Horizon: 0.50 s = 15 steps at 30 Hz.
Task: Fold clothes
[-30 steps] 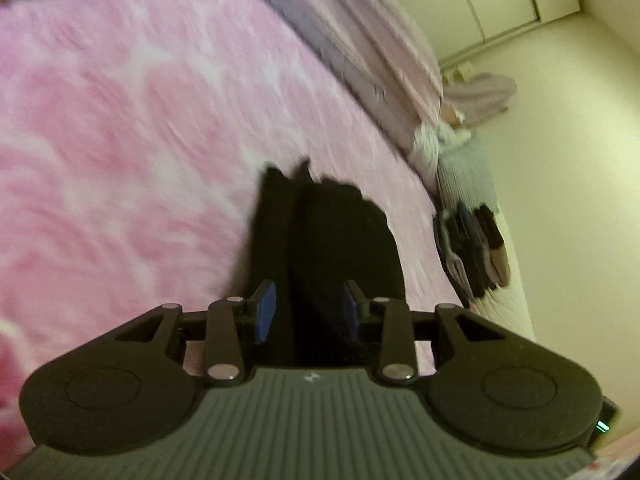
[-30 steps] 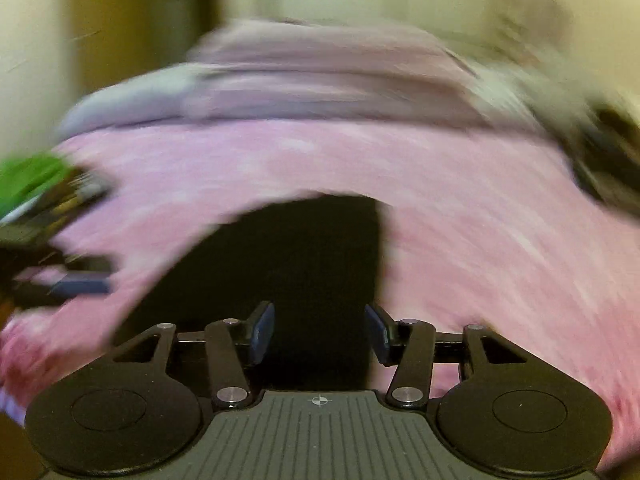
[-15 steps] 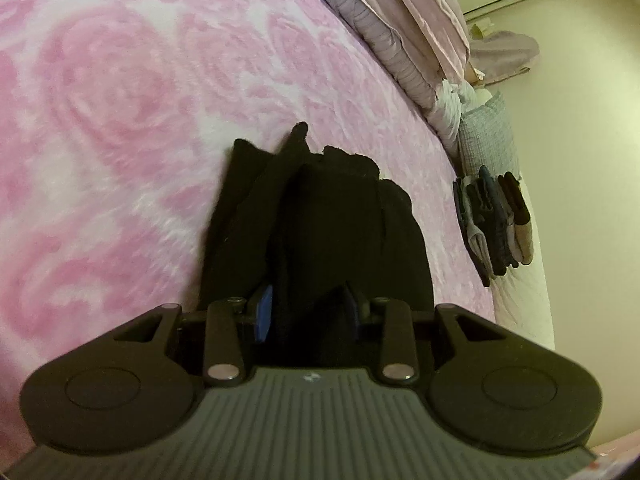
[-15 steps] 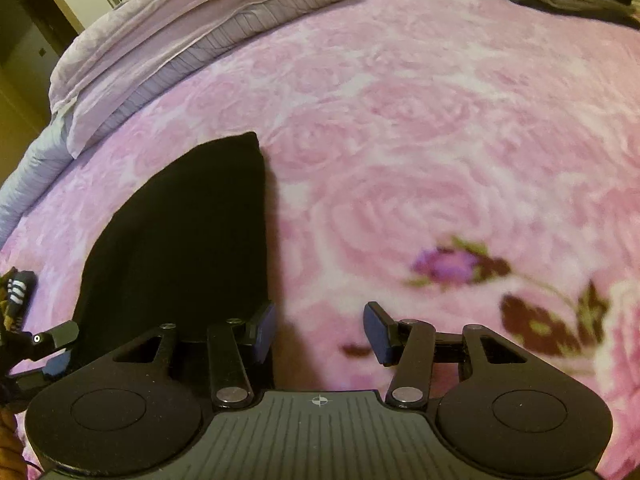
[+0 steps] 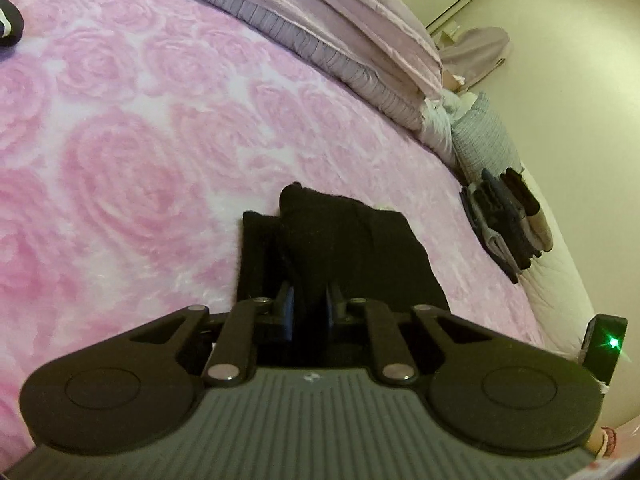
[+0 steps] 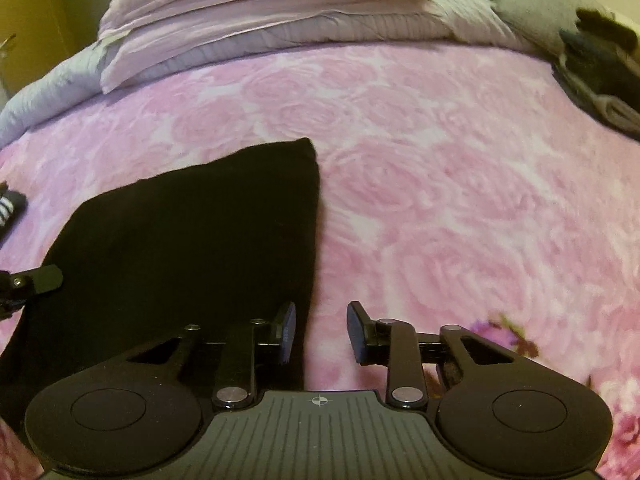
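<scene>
A black garment (image 5: 344, 248) lies folded on the pink rose-patterned blanket (image 5: 132, 152). In the left wrist view its near edge runs between my left gripper's fingers, and the left gripper (image 5: 310, 306) is shut on that black cloth. The right wrist view shows the same black garment (image 6: 192, 248) spread flat to the left of centre. My right gripper (image 6: 320, 334) stands open at the garment's right edge, with only blanket between its fingers. At the far left of that view the tip of the left gripper (image 6: 34, 280) touches the cloth.
A folded lilac duvet (image 6: 264, 12) lies across the head of the bed. A stack of folded dark clothes (image 5: 508, 220) sits at the bed's right edge, seen also as a stack of clothes (image 6: 600, 68). A striped dark item (image 6: 10, 208) lies left. A cream wall (image 5: 580, 92) stands beyond.
My left gripper closed from open onto the black garment's edge. My right gripper swung down to the garment's right edge and stayed open; the motion blur has settled.
</scene>
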Available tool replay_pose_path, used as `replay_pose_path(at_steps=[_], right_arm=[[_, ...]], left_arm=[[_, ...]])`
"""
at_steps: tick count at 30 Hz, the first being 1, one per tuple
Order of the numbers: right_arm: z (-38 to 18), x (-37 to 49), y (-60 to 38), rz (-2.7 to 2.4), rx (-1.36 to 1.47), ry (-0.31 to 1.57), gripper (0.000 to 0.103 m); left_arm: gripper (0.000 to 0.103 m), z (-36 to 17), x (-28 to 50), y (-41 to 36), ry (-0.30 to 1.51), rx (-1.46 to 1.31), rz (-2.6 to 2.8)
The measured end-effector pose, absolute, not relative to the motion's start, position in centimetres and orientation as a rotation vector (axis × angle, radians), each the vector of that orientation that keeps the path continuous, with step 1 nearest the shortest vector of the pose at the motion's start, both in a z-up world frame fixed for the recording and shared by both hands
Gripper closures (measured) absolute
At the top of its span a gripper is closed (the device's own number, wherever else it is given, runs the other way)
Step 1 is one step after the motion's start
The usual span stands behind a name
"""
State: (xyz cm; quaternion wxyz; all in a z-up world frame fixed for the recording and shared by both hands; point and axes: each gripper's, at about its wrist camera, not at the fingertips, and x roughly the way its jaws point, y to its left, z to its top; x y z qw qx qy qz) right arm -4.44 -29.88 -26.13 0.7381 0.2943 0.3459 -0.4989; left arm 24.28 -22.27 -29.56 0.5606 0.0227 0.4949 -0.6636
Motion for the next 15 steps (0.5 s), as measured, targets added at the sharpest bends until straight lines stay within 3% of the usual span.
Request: replay_pose_path(at_steps=[11, 15], right_arm=[[-27.6, -1.2, -27.8, -1.067, 0.341, 0.854, 0.082], [-26.1, -4.3, -26.6, -1.047, 0.443, 0.743, 0.076]], left_arm=[[0.087, -32.3, 25.2, -21.7, 1.165, 0.022, -1.493], [0.086, -30.1, 25.3, -19.2, 1.114, 0.028, -1.496]])
